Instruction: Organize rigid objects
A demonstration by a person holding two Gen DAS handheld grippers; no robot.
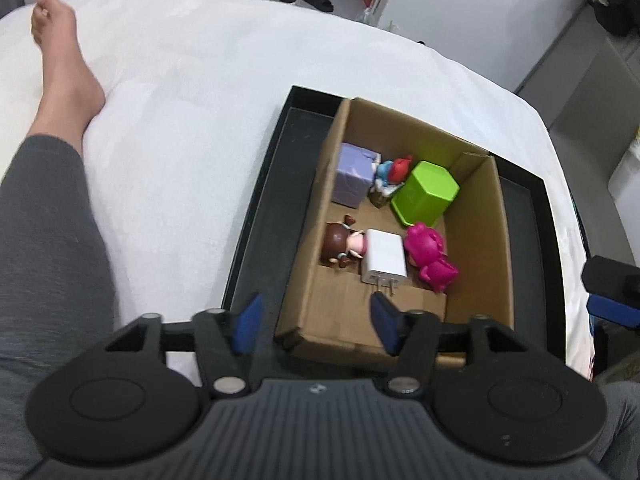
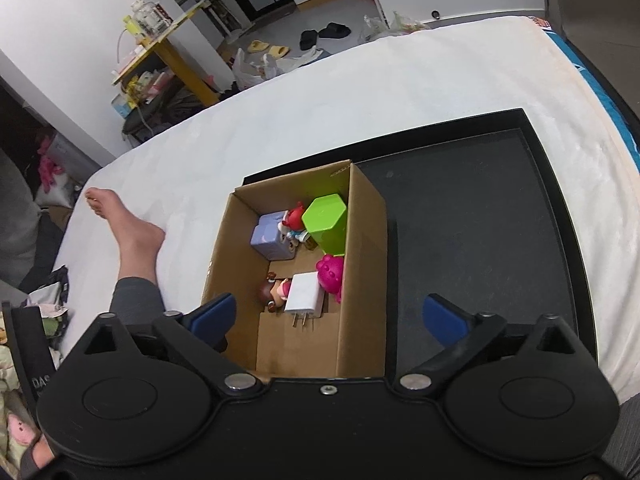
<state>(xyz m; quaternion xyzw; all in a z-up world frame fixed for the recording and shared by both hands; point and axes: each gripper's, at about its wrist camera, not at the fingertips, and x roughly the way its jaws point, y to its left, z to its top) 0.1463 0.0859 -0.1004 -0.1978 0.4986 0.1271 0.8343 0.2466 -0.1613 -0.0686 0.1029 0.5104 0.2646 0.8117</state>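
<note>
Scene: white bed [image 1: 192, 92] carrying a shallow black tray [image 2: 480, 240], with a cardboard box [image 1: 476, 240] standing in the tray's left part.
Box, far end: a lilac cube [image 1: 354, 180] at the left wall, a lime-green hexagonal container [image 1: 426, 192] lying on its side toward the right wall, and a small red-and-blue figurine [image 1: 394, 172] between them.
Box, middle: a white plug charger [image 1: 384, 258] lying flat, prongs pointing at the camera; a brown-haired doll figure [image 1: 344, 246] touching its left side, a magenta figure [image 1: 430, 254] touching its right side.
Box, near end: bare cardboard floor.
Tray, right part: bare black bottom, seen from the right wrist camera.
Left hand-held gripper [image 1: 314, 322]: jaws parted about halfway, nothing between the blue pads, hovering above the near left corner of the box.
Right hand-held gripper [image 2: 330, 314]: jaws spread wide, nothing gripped, one pad over the box's left wall and the other over the tray's bare part.
Person: a leg in grey trousers [image 1: 48, 240] with a bare foot [image 1: 60, 52] stretched along the bed, left of the tray.
</note>
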